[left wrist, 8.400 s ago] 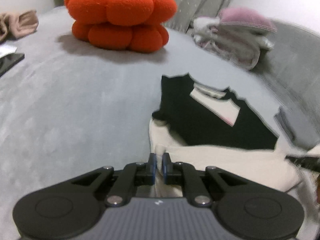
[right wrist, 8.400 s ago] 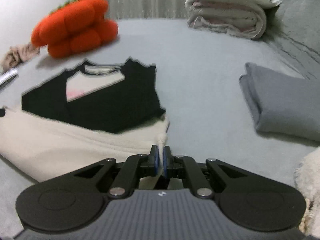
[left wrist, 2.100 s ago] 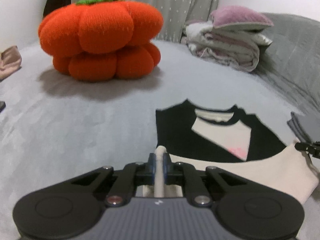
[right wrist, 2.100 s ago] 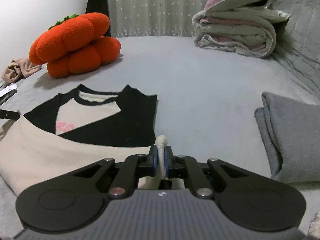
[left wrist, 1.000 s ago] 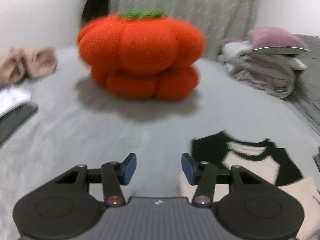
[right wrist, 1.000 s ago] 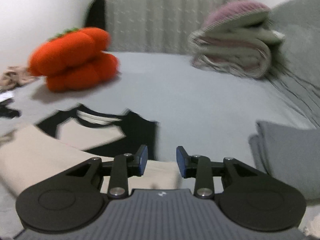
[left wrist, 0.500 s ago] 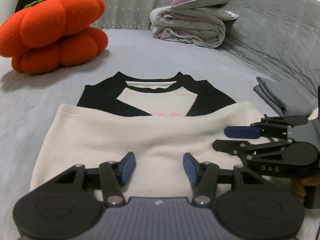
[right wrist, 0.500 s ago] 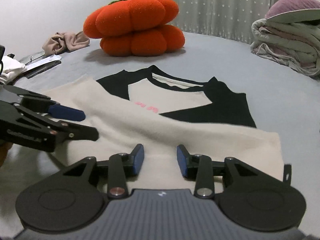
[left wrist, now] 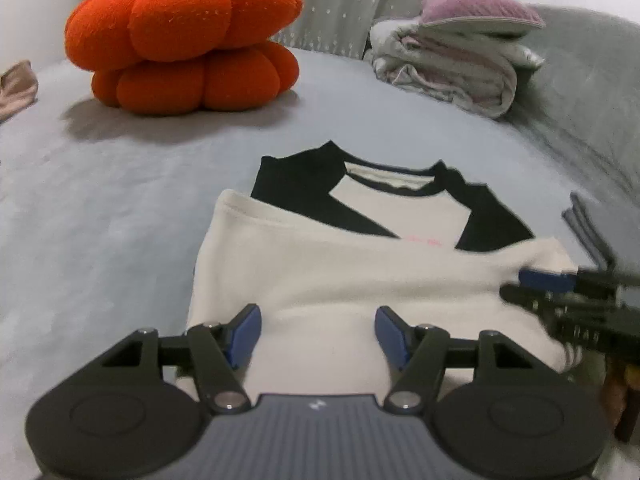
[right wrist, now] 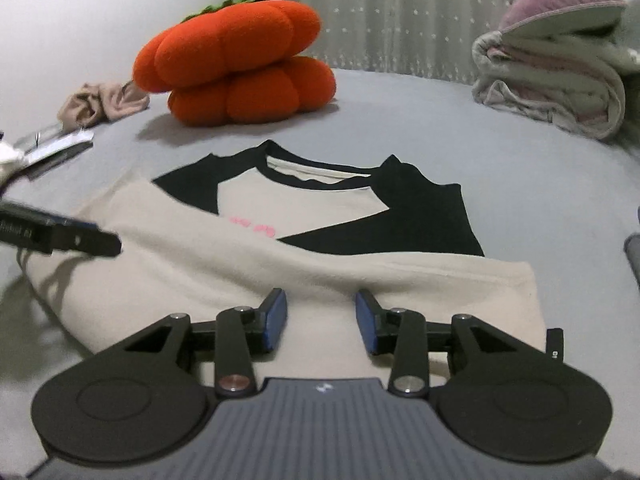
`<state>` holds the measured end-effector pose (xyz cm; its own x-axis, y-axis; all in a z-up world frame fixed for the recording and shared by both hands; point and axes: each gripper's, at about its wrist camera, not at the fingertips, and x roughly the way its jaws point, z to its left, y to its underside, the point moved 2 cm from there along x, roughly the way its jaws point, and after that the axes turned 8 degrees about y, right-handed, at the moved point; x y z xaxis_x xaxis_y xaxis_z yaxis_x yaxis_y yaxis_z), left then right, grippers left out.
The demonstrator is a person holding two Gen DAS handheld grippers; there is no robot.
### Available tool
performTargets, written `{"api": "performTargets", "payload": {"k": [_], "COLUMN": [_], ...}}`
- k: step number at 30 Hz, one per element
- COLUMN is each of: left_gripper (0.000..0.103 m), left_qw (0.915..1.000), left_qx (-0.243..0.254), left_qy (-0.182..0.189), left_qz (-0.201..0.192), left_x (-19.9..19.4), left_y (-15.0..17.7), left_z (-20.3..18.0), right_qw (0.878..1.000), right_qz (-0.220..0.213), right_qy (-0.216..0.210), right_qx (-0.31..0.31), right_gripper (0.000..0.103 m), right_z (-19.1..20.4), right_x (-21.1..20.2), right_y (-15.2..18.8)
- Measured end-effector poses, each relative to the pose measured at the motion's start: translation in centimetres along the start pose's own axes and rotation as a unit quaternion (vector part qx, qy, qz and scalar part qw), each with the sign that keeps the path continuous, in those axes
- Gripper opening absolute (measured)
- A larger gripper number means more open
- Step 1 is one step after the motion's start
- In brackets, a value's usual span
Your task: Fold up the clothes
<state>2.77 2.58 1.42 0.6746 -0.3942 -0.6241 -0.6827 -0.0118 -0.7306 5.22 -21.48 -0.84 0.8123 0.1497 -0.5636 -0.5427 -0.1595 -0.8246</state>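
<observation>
Cream-and-black raglan T-shirt [right wrist: 304, 232] lies on the grey bed [right wrist: 520, 184] before the plush orange pumpkin [right wrist: 240, 68], its hem folded up over the chest. Only the right wrist view shows papers [right wrist: 56, 146] left of the pumpkin. Left gripper [left wrist: 318, 330] and right gripper [right wrist: 321, 320] hover over the soft knit, fingers released and empty.

Orange pumpkin cushion [left wrist: 182, 36], folded blankets [left wrist: 452, 64], perhaps beige cloth [right wrist: 102, 102].
</observation>
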Motion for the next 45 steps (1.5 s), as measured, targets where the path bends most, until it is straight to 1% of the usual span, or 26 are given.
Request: {"api": "performTargets", "payload": {"k": [5,6,8,10,11,13,14,16,17,20,22,24,26,27,28,31,34,36,39,44,45], "left_gripper": [0.065,0.065,0.063,0.063,0.065,0.070,0.073,0.074,0.074,0.073,0.072,0.073,0.074,0.074,0.074,0.074,0.072,0.065,0.064,0.065,0.065], "left_qw": [1.0000,0.9999,0.9999,0.9998,0.9994,0.9983,0.9981,0.9975,0.9977,0.9989,0.9995,0.9992,0.9990,0.9990,0.9990,0.9976,0.9986,0.9993,0.9998,0.9997,0.9996], "left_qx": [-0.001,-0.002,-0.002,-0.002,0.004,0.035,0.049,0.069,0.067,0.045,0.031,0.024,0.031,0.029,0.029,0.052,0.039,0.025,0.008,-0.004,-0.009], "left_qy": [0.002,0.002,0.003,0.005,0.014,0.023,0.020,0.009,-0.005,-0.012,-0.007,0.007,-0.015,-0.030,-0.031,-0.044,-0.033,-0.024,-0.009,-0.002,-0.002], "left_qz": [-0.008,-0.010,-0.013,-0.017,-0.031,-0.040,-0.031,-0.011,0.002,0.000,-0.009,-0.030,-0.028,-0.016,-0.012,-0.010,-0.013,-0.013,-0.016,-0.025,-0.026], "left_x": [-0.9,-1.1,-1.5,-1.9,-2.2,-1.8,-1.0,0.8,1.8,2.1,1.5,0.7,0.9,1.4,1.7,1.7,1.3,0.9,0.4,-0.5,-0.8], "left_y": [-0.1,-0.1,-0.2,-0.3,-0.7,-1.3,-1.4,-1.3,-1.1,-1.0,-1.2,-1.3,-1.4,-1.2,-1.1,-0.9,-1.0,-1.2,-1.6,-1.9,-1.9], "left_z": [0.0,-0.1,-0.1,-0.1,-0.4,-1.4,-1.9,-2.6,-2.4,-1.1,-0.6,-0.4,-0.1,0.3,0.4,-0.1,0.7,1.4,2.0,2.8,3.0], "right_qw": [1.000,1.000,0.999,0.999,0.999,0.999,1.000,1.000,1.000,1.000,0.999,0.998,0.998,0.999,0.999,1.000,1.000,1.000,0.999,0.996,0.996], "right_qz": [-0.018,-0.021,-0.030,-0.036,-0.034,-0.028,-0.024,-0.015,-0.010,-0.023,-0.036,-0.048,-0.042,-0.036,-0.030,-0.013,0.004,0.015,0.026,0.043,0.041], "right_qy": [-0.004,-0.006,-0.016,-0.023,-0.023,-0.020,-0.015,-0.006,-0.001,-0.009,-0.020,-0.030,-0.025,-0.021,-0.017,-0.004,0.009,0.018,0.032,0.055,0.055], "right_qx": [-0.002,-0.002,0.002,0.004,0.002,-0.002,-0.005,-0.012,-0.015,-0.003,0.012,0.027,0.028,0.026,0.025,0.022,0.018,0.016,0.027,0.049,0.056], "right_gripper": [0.042,0.044,0.044,0.044,0.044,0.043,0.043,0.043,0.043,0.042,0.042,0.042,0.042,0.042,0.042,0.042,0.042,0.042,0.042,0.043,0.043], "right_z": [0.0,0.2,0.4,0.7,0.9,1.2,1.4,1.7,1.8,1.6,1.3,1.0,0.7,0.5,0.3,-0.2,-0.7,-1.1,-2.6,-5.5,-5.8], "right_x": [0.3,0.3,0.1,0.0,0.1,0.5,0.7,1.1,1.3,0.9,0.5,0.1,0.1,0.1,0.2,0.3,0.3,0.4,-0.2,-1.4,-1.9], "right_y": [-0.2,-0.4,-0.8,-1.0,-1.0,-1.0,-1.0,-1.0,-1.0,-1.1,-1.3,-1.4,-1.4,-1.3,-1.3,-1.2,-1.0,-0.9,-0.8,-0.6,-0.7]}}
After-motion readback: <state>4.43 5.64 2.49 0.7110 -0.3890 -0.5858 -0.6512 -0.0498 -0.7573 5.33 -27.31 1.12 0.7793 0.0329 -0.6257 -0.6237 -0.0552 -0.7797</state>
